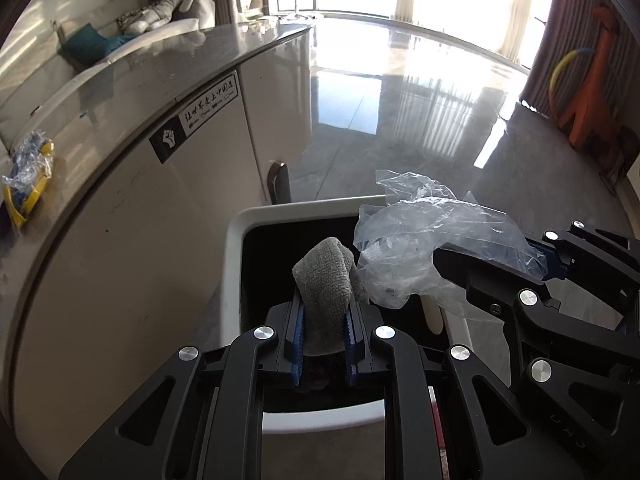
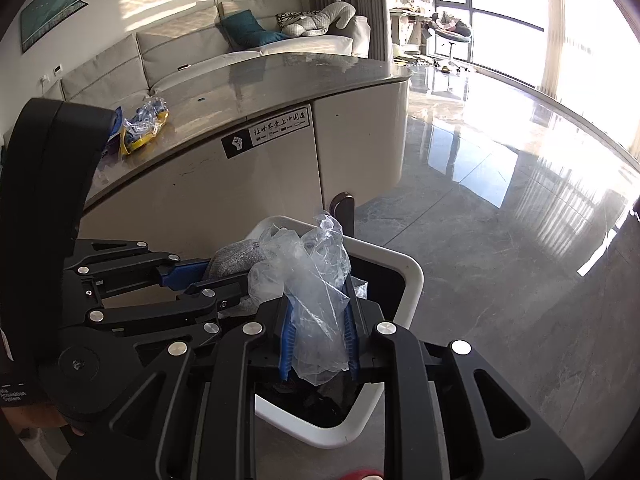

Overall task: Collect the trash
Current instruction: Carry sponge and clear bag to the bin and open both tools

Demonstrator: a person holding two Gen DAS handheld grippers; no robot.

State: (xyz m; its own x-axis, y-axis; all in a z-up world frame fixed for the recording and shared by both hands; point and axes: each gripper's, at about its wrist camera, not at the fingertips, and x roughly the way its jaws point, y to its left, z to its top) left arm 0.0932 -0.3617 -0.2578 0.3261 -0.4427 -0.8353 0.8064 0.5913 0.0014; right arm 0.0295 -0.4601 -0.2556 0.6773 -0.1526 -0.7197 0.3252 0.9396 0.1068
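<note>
Left wrist view
Left gripper (image 1: 324, 332): its blue pads were clamped on a gray cloth (image 1: 326, 280), which stood up folded between them.
Bin (image 1: 256, 216): white rim, black inside, directly under the cloth, beside the counter's (image 1: 132, 80) pale cabinet.
Right gripper (image 1: 500, 256): came in from the right edge, closed on a clear plastic bag (image 1: 416, 248) that hung crumpled over the bin's right side, just touching the cloth.
Wrapper (image 1: 28, 176): blue and yellow, lying on the counter well left of the bin.

Right wrist view
Right gripper (image 2: 318, 340): pads pinched the clear plastic bag (image 2: 308, 280), which bunched upward above the fingers.
Bin (image 2: 414, 276): its open mouth lay below the bag.
Left gripper (image 2: 200, 276): reached in from the left, gripping the gray cloth (image 2: 236, 256) just behind the bag.
Wrapper (image 2: 144, 128): rested on the counter (image 2: 280, 76) top, near its edge.
Floor (image 2: 500, 220): glossy gray tiles, lit by the windows.
</note>
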